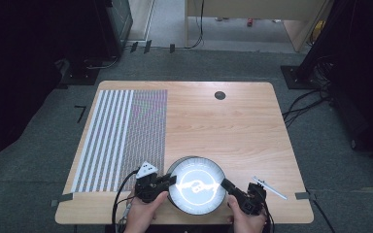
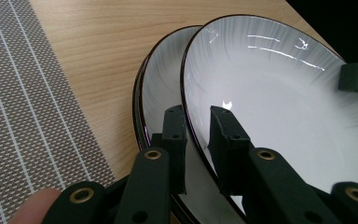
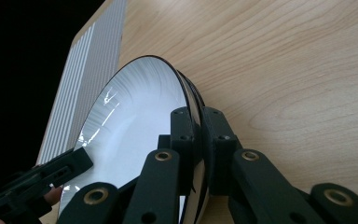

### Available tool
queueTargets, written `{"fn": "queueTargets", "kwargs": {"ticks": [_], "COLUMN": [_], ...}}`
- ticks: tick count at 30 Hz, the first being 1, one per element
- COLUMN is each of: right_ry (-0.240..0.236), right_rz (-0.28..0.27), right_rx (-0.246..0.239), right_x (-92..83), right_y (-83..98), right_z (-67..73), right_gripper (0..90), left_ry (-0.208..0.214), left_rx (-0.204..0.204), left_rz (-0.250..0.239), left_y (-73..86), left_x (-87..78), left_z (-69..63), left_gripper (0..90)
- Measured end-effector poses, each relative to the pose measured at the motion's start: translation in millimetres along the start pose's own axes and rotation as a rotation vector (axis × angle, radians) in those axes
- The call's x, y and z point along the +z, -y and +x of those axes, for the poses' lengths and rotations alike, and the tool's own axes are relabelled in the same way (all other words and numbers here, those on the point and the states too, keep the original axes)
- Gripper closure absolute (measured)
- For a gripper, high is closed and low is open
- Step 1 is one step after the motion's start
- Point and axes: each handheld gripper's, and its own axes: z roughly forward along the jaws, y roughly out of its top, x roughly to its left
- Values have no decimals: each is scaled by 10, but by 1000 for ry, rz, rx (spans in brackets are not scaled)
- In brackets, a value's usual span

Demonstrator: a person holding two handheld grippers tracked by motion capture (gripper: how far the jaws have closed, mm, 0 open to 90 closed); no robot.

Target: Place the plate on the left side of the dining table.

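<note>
Spanning the gap between both grippers, the top white round ceramic plate with dark rim (image 1: 197, 185) sits stacked at the wooden table's (image 1: 233, 126) near edge; left gripper (image 1: 171, 180) and right gripper (image 1: 225, 183) each pinch opposite rims.

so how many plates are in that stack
2 visible: the top plate pinched at opposite rims by both grippers, and the lower plate beneath it on the table. More underneath may be hidden.
</note>
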Motion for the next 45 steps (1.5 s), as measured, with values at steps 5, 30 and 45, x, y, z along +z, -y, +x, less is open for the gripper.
{"fn": "queueTargets", "kwargs": {"ticks": [5,30,45], "right_ry": [-40,-163,-216], "right_rz": [-13,-4,63], "right_rx": [-15,-143,-262], "right_x": [12,96,550], "right_y": [5,-163,-327], "right_z": [-24,434,1105], "right_gripper": [839,835,847], "left_ry": [26,-7,-111], "left_rx": [-30,-56,-63], "left_rz": [-8,-61,-150], "left_y": [-22,-343,-593], "left_x": [-28,-486,-1051], "left_z": [46,203,595], "left_gripper": [792,849,855]}}
